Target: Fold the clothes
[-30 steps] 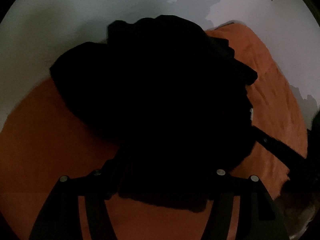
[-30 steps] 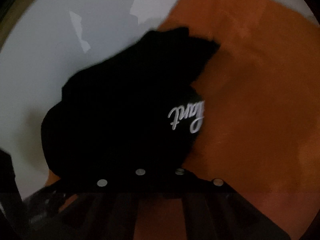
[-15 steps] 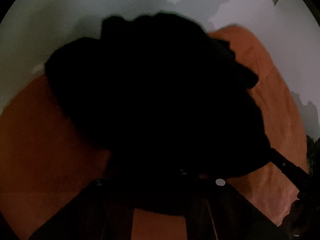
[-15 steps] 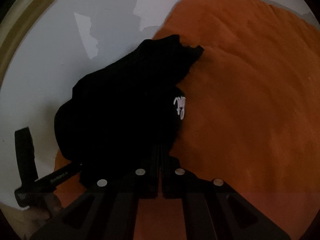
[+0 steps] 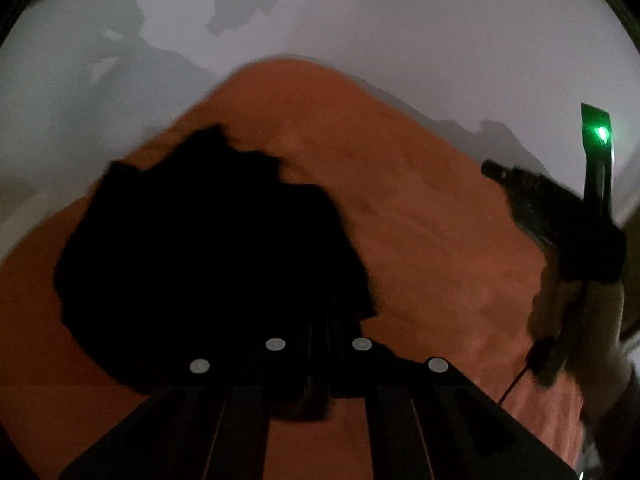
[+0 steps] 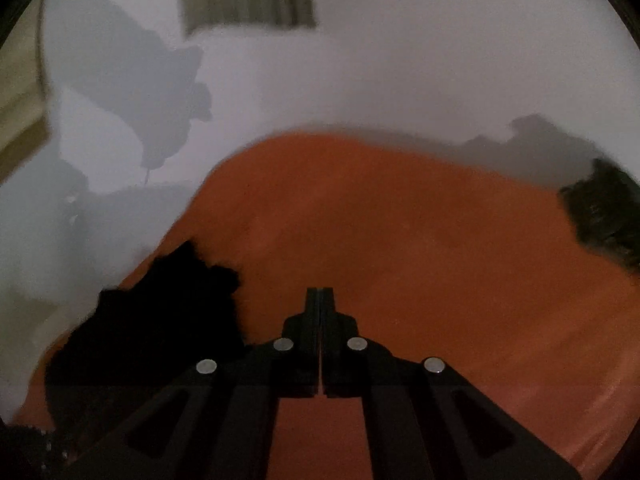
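1. The black garment (image 5: 208, 248) lies bunched on the orange cover (image 5: 420, 220), against the left gripper (image 5: 320, 320), whose jaws are closed; any hold is lost in darkness.
2. The right gripper (image 6: 320, 292) is closed and empty, the garment to its left.
3. Only the right wrist view shows a dark heap (image 6: 604, 216) far right.

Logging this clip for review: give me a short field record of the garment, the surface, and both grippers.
garment: black garment, crumpled in a heap, unfolded
surface: orange blanket
left gripper: shut, over the garment's near edge; grip unclear in the dark
right gripper: shut, empty, over bare blanket beside the garment
other: dark item at the blanket's far right
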